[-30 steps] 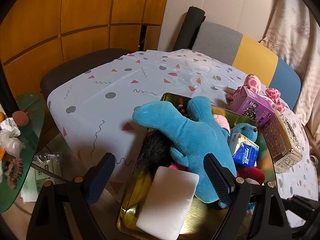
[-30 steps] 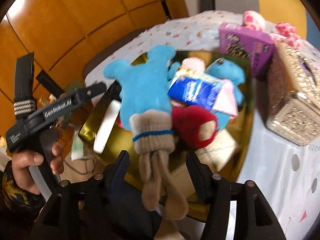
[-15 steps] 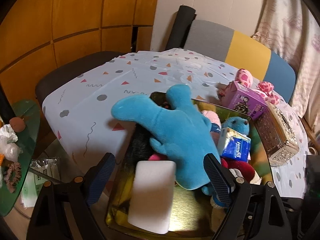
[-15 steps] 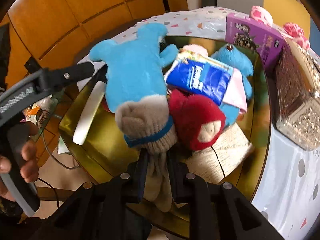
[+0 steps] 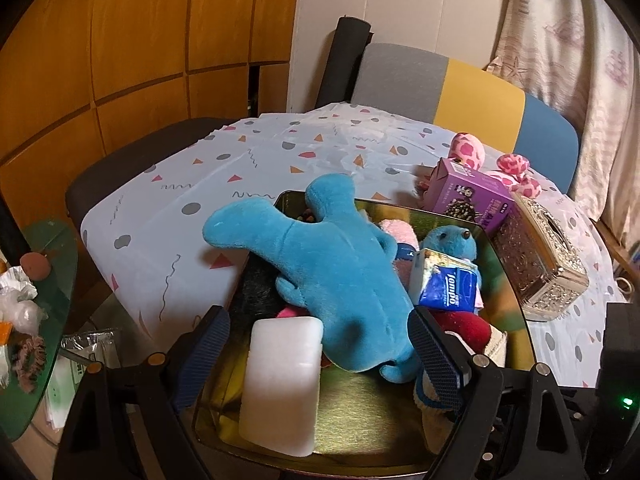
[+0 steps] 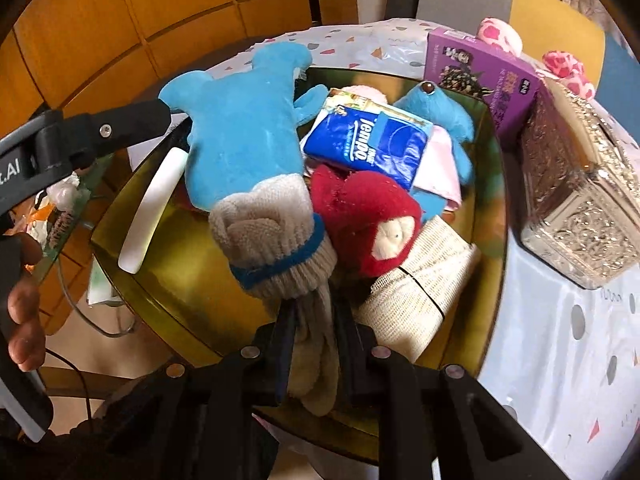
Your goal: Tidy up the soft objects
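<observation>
A gold tray (image 6: 180,272) holds a big blue plush (image 6: 244,136), a white sponge (image 5: 282,384), a blue tissue pack (image 6: 368,140), a red plush (image 6: 368,216), a small blue plush (image 6: 440,116) and a cream bandage roll (image 6: 420,280). A beige knitted glove (image 6: 272,236) with a blue band lies against the big blue plush. My right gripper (image 6: 315,320) is shut on the glove's dangling fingers. My left gripper (image 5: 316,328) is open above the tray's near end, over the sponge and the big blue plush (image 5: 336,264), touching neither.
A purple box (image 5: 472,196), a silver tissue box (image 5: 540,264) and pink spotted plush toys (image 5: 468,148) stand right of the tray on the patterned tablecloth (image 5: 240,168). A green glass side table (image 5: 48,280) with clutter is at the left. A chair back (image 5: 460,84) stands behind.
My right gripper has sunk toward the tray and closed its jaws on the glove's fingers. My left gripper has drifted a little over the tray, still open.
</observation>
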`<state>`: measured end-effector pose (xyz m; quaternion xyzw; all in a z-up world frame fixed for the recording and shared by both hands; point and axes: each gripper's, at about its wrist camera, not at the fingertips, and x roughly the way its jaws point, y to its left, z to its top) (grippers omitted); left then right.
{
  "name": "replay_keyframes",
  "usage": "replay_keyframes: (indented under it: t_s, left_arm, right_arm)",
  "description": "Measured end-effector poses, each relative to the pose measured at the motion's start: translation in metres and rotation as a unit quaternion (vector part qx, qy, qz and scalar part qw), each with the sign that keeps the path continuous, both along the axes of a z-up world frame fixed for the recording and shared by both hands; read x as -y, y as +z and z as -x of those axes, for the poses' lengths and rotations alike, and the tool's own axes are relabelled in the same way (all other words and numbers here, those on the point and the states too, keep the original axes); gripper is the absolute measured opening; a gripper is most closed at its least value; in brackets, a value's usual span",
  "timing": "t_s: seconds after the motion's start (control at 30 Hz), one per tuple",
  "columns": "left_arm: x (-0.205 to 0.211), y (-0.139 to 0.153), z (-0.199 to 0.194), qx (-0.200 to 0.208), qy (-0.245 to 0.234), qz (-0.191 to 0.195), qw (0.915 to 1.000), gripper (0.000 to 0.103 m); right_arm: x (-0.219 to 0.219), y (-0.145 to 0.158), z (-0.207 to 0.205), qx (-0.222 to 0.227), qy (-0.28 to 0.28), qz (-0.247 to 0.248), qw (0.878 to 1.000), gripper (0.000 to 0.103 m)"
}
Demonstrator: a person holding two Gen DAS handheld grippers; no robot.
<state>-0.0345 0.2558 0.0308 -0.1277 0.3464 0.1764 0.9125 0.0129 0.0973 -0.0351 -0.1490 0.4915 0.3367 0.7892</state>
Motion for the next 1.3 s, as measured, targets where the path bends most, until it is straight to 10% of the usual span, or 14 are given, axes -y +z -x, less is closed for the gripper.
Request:
replay_keyframes:
  t_s: [1.3]
  left_arm:
    - [0.075, 0.014, 0.013, 0.026, -0.044, -0.041, 0.9978, 0.099]
  right_arm:
    - [0.092, 0.049, 0.007, 0.110, -0.194, -0.041, 0.974, 0.042]
